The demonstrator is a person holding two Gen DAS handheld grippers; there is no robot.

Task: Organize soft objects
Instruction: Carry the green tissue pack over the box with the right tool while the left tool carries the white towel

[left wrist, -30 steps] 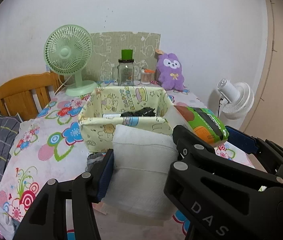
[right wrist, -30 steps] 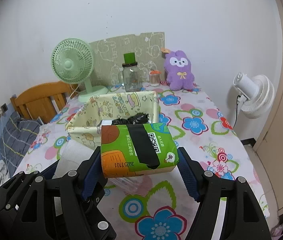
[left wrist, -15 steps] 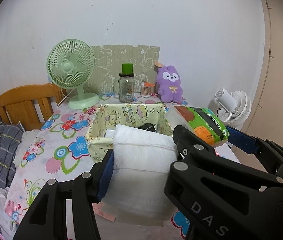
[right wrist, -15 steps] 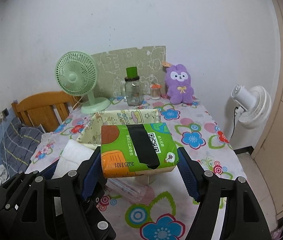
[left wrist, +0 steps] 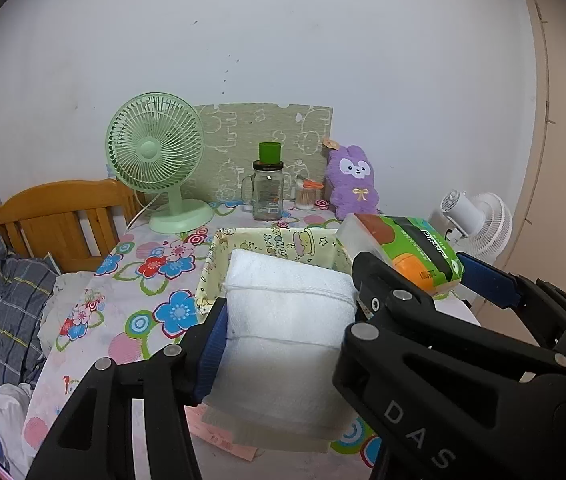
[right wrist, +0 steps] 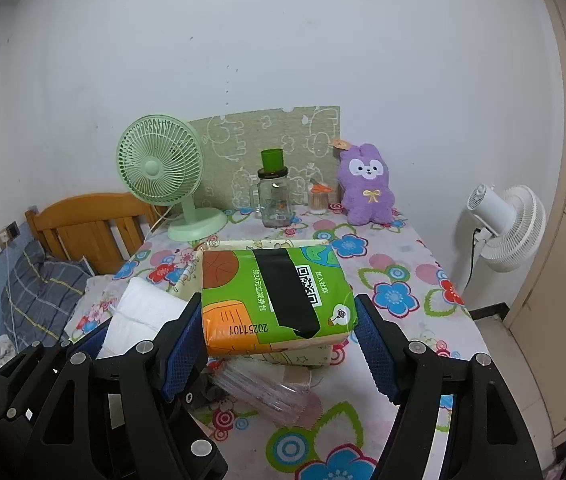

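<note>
My left gripper [left wrist: 287, 312] is shut on a folded white towel [left wrist: 287, 320] and holds it above the table, in front of a yellow cartoon-print fabric box [left wrist: 275, 240]. My right gripper [right wrist: 279, 320] is shut on a green and orange tissue pack [right wrist: 275, 292], held above the same box [right wrist: 251, 245]. The tissue pack [left wrist: 407, 248] shows at the right of the left wrist view, the towel [right wrist: 143, 316] at the left of the right wrist view. The box's inside is hidden.
On the floral tablecloth [right wrist: 395, 296] at the back stand a green desk fan [right wrist: 163, 184], a glass jar with green lid [right wrist: 275, 196], a small cotton swab jar [right wrist: 319, 198] and a purple plush bunny [right wrist: 367, 192]. A crumpled clear plastic wrapper [right wrist: 267, 384] lies below the pack. A white floor fan [right wrist: 511, 228] stands right, a wooden bed frame [right wrist: 87, 228] left.
Both grippers have risen and pulled back from the box with the towel and tissue pack still held; the box looks smaller and lower, and its contents are no longer visible.
</note>
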